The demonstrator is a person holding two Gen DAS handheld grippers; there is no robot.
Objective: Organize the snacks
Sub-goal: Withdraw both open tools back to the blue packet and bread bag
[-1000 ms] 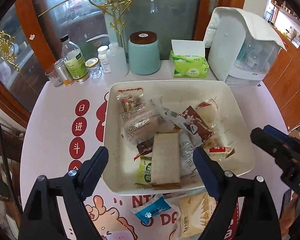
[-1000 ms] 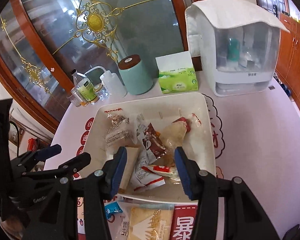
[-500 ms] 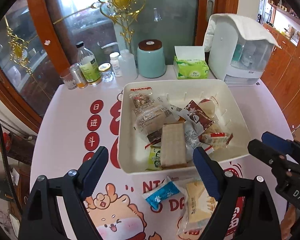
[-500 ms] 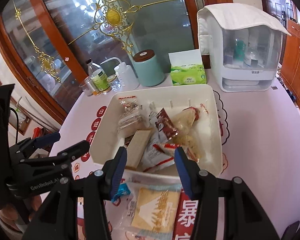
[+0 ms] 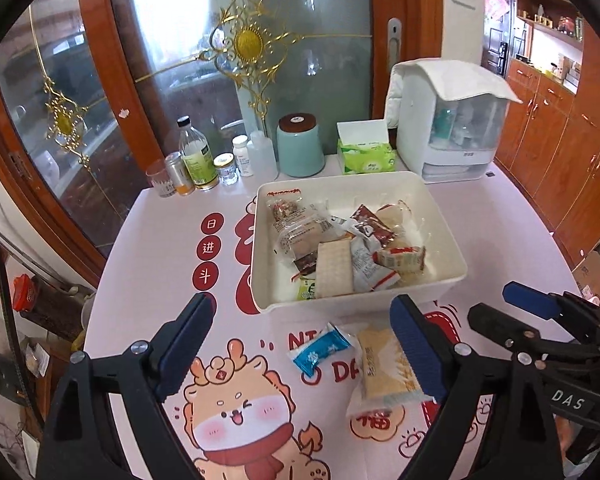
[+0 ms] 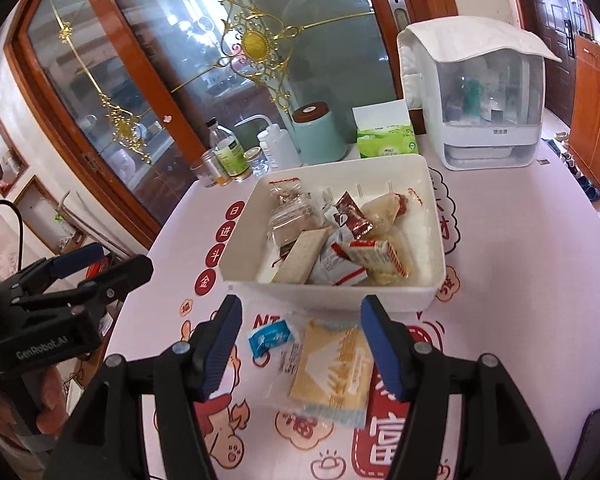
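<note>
white plastic bin [image 6: 332, 294] of wrapped snacks sits mid-worktop [image 6: 520, 280], a yellow cracker packet [image 6: 334, 368] and blue sachet [image 6: 269, 336] lying just before it, beneath both empty, opening claws: right claw [image 6: 300, 346], left claw [image 5: 300, 346].
</note>
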